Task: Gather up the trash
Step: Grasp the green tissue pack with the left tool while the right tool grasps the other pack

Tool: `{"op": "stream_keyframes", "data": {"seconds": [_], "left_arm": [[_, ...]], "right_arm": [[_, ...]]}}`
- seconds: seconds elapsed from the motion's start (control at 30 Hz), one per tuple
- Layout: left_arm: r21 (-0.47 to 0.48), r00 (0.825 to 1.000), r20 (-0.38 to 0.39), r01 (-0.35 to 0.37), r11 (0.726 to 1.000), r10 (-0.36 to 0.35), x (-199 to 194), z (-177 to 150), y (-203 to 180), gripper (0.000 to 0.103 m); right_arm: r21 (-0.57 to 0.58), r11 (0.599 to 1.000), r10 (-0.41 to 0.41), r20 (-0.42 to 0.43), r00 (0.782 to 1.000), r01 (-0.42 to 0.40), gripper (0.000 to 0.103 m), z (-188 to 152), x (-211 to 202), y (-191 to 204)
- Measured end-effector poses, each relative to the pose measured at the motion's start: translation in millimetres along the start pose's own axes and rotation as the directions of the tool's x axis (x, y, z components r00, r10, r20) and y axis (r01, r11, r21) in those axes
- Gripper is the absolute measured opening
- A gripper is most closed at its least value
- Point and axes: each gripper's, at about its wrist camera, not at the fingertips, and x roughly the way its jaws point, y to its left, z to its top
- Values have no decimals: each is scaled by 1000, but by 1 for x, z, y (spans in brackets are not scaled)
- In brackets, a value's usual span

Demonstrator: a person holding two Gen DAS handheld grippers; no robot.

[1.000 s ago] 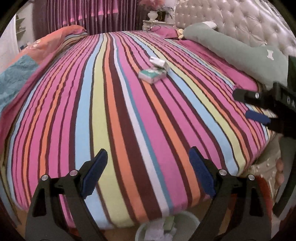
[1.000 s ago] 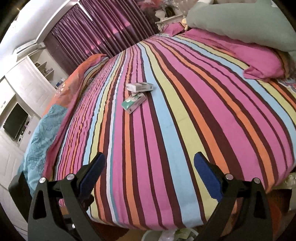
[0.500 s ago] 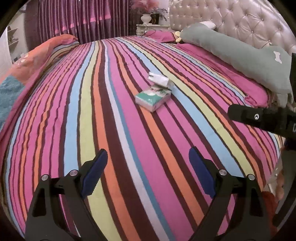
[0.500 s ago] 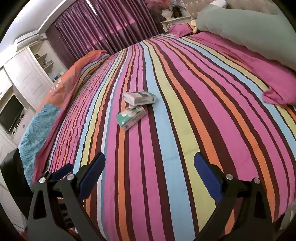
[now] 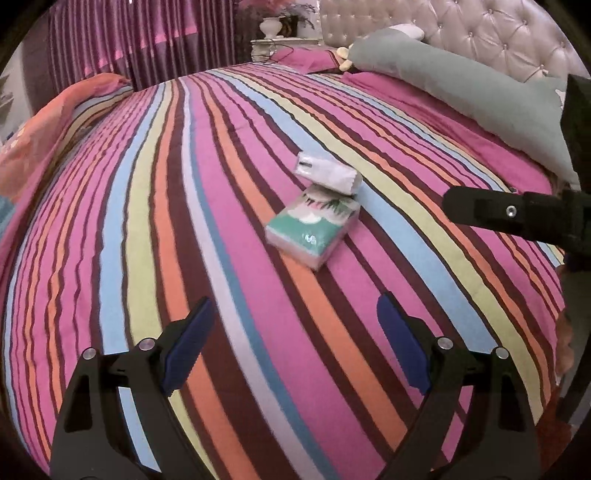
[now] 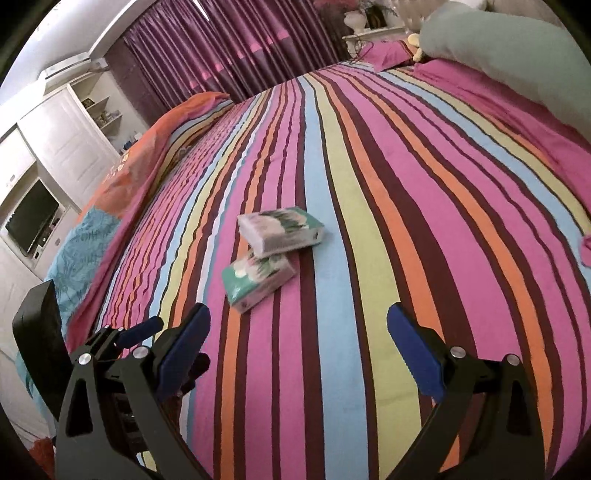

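Two small tissue packs lie touching in the middle of the striped bed. The nearer green pack lies flat; the farther pack rests partly on it. My left gripper hangs open over the bedspread, short of the packs, nothing between its blue pads. My right gripper is open too, empty, with the green pack just beyond its left finger. One finger of the right gripper shows at the right edge of the left wrist view; the left gripper's finger shows low left in the right wrist view.
The striped bedspread covers the whole bed. A long green pillow and pink pillows lie by the tufted headboard at the far right. Purple curtains hang behind. White cupboards and a dark screen stand at left.
Both grippers have moved forward over the bed toward the two packs, which now look larger and closer. The bin seen below the bed edge has left the view. Both jaws kept their width.
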Motion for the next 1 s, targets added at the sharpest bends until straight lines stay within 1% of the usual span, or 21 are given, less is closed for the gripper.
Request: {"op": "stream_keyframes", "data": {"seconds": [0.13,0.3,0.37,0.57,0.77,1.0], "left_arm": [[21,1000,0,19,1000,-19,16,16,1,87],[22,999,-11,47,999,-46,33,29,9,87],[22,999,-20,51,998,-50,40,32,11,87],[37,997,-35,73,997,-72,54,40,11,87],[54,996,-52,69,996,-66,67,45,9,87],[10,994,-63,86,996,-85,78,54,12,87]], "right_arm": [[-35,999,29,-12,1000,-30,92,12,14,0],[-104,993,57,-32,998,-60,92,24,31,4],[-129,990,55,-36,998,-59,92,28,36,7],[-125,989,66,-60,996,-73,92,33,52,4],[-140,988,47,-85,995,-59,92,38,68,2],[-177,984,13,-113,994,-33,92,47,87,0]]}}
